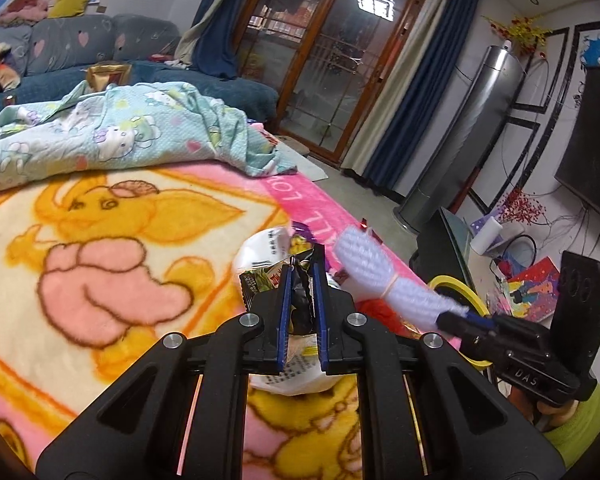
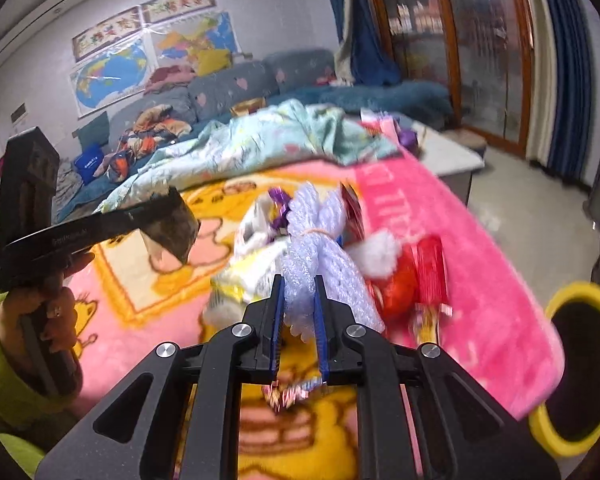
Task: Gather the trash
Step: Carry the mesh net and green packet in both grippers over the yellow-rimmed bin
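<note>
Left gripper (image 1: pixel 300 280) is clamping tight on a crumpled dark snack wrapper (image 1: pixel 302 304); a white plastic bag with printed text (image 1: pixel 296 372) is bunching up with it between the blue pads, all of it hanging just above the pink and yellow cartoon blanket (image 1: pixel 100 280). Behind that, a pale green printed sheet (image 1: pixel 112 132) is lying rumpled across the far part of the blanket.

To the right, the right gripper (image 2: pixel 298 292) is pinching a white foam net sleeve (image 2: pixel 316 256), the kind tied mid-length with a rubber band; in the left wrist view the same sleeve is sticking out up-left of those jaws. Beside it on the blanket, the remaining trash pile is sitting: red wrappers (image 2: pixel 404 280), a purple foil scrap (image 2: pixel 280 204), a yellow-white packet (image 2: pixel 252 276).

Far right, off the blanket edge and lower, a yellow-rimmed bin (image 2: pixel 568 296) is standing with its dark mouth open.
</note>
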`<state>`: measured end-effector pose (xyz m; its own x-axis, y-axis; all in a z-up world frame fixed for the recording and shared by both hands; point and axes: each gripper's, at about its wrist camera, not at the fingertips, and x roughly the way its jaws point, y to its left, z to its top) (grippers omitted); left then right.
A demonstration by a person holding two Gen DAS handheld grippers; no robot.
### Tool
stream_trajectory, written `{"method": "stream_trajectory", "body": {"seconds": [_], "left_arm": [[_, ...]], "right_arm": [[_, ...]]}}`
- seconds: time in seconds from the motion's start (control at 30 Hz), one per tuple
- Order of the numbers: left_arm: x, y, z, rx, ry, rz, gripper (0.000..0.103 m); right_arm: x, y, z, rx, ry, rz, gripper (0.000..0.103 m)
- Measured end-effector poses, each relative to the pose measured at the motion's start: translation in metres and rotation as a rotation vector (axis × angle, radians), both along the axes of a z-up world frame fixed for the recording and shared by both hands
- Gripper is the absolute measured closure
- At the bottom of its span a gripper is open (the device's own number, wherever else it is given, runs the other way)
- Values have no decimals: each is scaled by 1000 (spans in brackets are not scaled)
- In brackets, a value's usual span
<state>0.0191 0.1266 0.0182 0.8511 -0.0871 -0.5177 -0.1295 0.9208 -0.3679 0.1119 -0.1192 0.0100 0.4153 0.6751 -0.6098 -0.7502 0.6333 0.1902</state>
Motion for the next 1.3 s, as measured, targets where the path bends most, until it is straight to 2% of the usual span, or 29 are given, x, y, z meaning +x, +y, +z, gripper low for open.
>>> {"method": "stream_trajectory", "body": {"seconds": [0.1, 0.27, 0.43, 0.6, 0.83, 1.1, 1.3], "left_arm": [[1, -8, 1, 7, -1, -16, 97], [6, -23, 2, 23, 4, -49, 97], [15, -39, 2, 34, 11, -90, 97], [26, -65, 4, 56, 10, -152, 97], [45, -107, 9, 83, -4, -249, 97], [77, -166, 12, 103, -16, -376, 97], [103, -214, 9, 126, -6, -483, 97]], "right_arm": [[0, -12, -3, 0, 60, -18, 89], [-7, -31, 0, 12, 95, -34, 89], [-12, -49, 4, 16, 107, -54, 89], [-14, -73, 14, 39, 61, -120, 89], [1, -116, 23, 92, 38, -249, 89], [26, -168, 33, 125, -28, -450, 89], [44, -208, 26, 130, -31, -595, 89]]}}
